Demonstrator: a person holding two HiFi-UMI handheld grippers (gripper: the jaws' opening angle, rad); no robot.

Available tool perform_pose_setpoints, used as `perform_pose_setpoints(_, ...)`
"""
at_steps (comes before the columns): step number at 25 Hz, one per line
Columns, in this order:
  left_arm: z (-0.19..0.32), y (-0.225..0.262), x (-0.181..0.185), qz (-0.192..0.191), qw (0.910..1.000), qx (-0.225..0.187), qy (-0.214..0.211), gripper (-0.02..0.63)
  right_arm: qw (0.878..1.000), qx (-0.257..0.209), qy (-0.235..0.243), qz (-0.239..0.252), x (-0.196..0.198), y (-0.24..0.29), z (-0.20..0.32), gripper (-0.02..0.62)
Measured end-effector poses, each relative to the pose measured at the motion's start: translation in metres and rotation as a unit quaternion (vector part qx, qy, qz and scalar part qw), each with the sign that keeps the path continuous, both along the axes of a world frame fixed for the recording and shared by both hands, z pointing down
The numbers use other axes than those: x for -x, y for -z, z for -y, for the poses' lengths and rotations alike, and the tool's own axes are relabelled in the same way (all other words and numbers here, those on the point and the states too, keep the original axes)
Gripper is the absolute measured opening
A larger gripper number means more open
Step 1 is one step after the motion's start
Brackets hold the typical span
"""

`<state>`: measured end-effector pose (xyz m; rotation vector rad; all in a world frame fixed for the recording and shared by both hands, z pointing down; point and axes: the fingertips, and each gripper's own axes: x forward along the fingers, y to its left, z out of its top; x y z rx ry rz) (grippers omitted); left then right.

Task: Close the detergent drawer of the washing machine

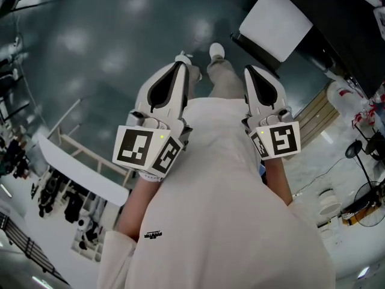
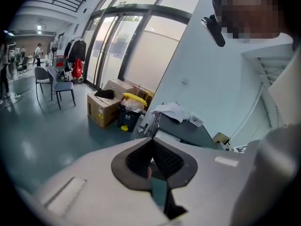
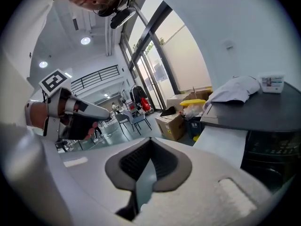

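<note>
left gripper (image 1: pixel 182 59) and right gripper (image 1: pixel 249 70): ribbed black pads (image 2: pixel 165 160) pressed together.

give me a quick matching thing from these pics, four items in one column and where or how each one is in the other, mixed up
Things:
1. left gripper
2. cardboard box
3. white cloth
4. grey chair

Place or state:
a. lies on the dark top
b. jaws together, nothing between them
c. stands on its legs out on the open floor
d. sits on the floor next to the bin

Pairs: 1-b, 2-d, 3-a, 4-c
</note>
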<state>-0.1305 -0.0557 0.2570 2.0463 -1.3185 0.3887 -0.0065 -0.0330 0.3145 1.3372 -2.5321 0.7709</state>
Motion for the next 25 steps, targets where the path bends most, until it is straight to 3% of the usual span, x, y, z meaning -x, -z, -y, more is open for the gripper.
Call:
perform_pose_setpoints(3,0.002,-0.002,-0.011,0.006,0.9996,0.003,-0.028,0.015,1.000,-0.009,-0.026,0.007,-0.007,0.000,-0.002,0.002)
perform_pose_setpoints(7,0.012,-0.008,-0.019,0.019,0.9981,-0.005,-0.059,0.015,0.997,-0.053,-0.052,0.007,-0.010,0.006,0.000,0.000)
perform_pose_setpoints(10,0.020,-0.011,-0.022,0.030,0.9959,-0.019,-0.082,0.015,0.998,-0.043,-0.045,-0.015,0.000,-0.003,-0.004,0.002)
perform_pose_setpoints(17,0.029,-0.028,-0.004,0.030,0.9952,-0.011,-0.092,0.015,0.997,-0.034,-0.054,-0.042,0.018,-0.015,-0.004,0.002)
perform_pose_setpoints(21,0.031,-0.040,0.008,0.032,0.9939,-0.005,-0.105,0.015,0.994,-0.026,-0.094,-0.053,0.014,-0.028,-0.003,0.002)
perform_pose_setpoints(25,0.033,-0.052,0.015,0.030,0.9926,0.001,-0.117,0.015,0.989,-0.012,-0.146,-0.034,0.007,-0.041,0.001,0.002)
